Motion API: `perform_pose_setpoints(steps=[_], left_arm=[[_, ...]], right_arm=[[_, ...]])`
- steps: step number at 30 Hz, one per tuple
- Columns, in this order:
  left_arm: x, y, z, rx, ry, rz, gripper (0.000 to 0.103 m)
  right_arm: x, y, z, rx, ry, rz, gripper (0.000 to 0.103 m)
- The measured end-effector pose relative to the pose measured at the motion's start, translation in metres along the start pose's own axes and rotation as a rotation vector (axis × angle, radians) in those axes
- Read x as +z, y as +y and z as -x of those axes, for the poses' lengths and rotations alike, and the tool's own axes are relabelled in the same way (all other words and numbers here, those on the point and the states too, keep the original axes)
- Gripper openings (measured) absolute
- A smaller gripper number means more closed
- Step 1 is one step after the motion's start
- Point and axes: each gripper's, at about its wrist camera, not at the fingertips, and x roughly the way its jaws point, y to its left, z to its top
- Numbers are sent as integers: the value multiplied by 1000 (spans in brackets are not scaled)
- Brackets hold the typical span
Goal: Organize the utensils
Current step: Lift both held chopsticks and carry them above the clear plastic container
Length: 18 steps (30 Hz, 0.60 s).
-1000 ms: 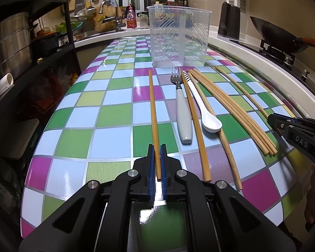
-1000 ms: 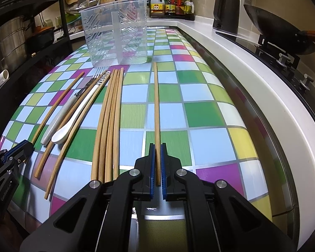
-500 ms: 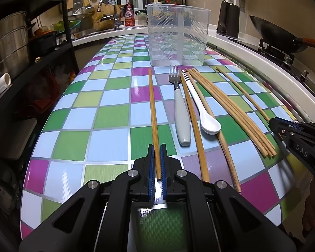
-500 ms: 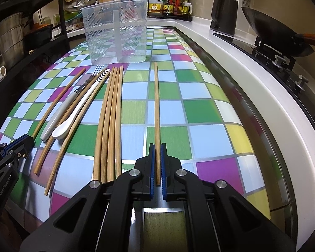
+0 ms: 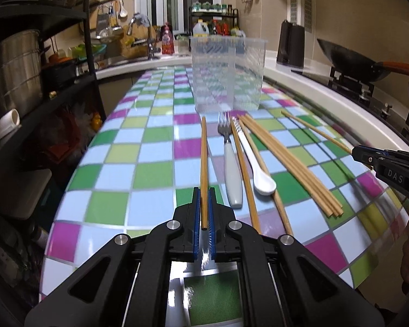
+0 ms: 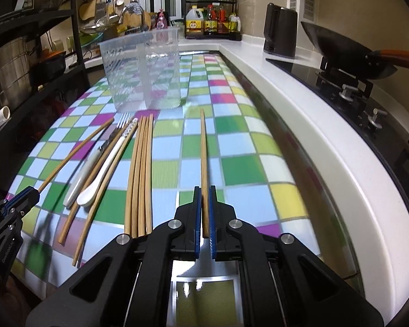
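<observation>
Left tool (image 5: pixel 203 209): black, blue-padded, clamped on one wooden chopstick (image 5: pixel 203 163). Chequered pink, green and blue tabletop (image 5: pixel 139 163). White-handled metal fork (image 5: pixel 230 169) just right of it, then a white ceramic spoon (image 5: pixel 254 163) among loose wooden chopsticks (image 5: pixel 291 163). Clear plastic divided container (image 5: pixel 227 73) upright beyond them. Right tool (image 5: pixel 357 154) at the right edge, gripping another chopstick.

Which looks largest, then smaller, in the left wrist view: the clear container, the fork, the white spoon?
1. clear container, by far the largest, though it stands farthest from the camera.
2. fork and white spoon: they lie side by side and look about equally long, so I do not rank them.
</observation>
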Motion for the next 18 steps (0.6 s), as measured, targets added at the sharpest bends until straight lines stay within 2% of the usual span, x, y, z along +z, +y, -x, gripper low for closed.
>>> perform_pose_setpoints(steps=[10, 18], left_arm=[[20, -2, 21, 18, -113, -37, 5], [38, 1, 39, 25, -177, -51, 5]], right_arm=[[22, -10, 21, 2, -87, -10, 5], [43, -5, 42, -1, -165, 30, 5]])
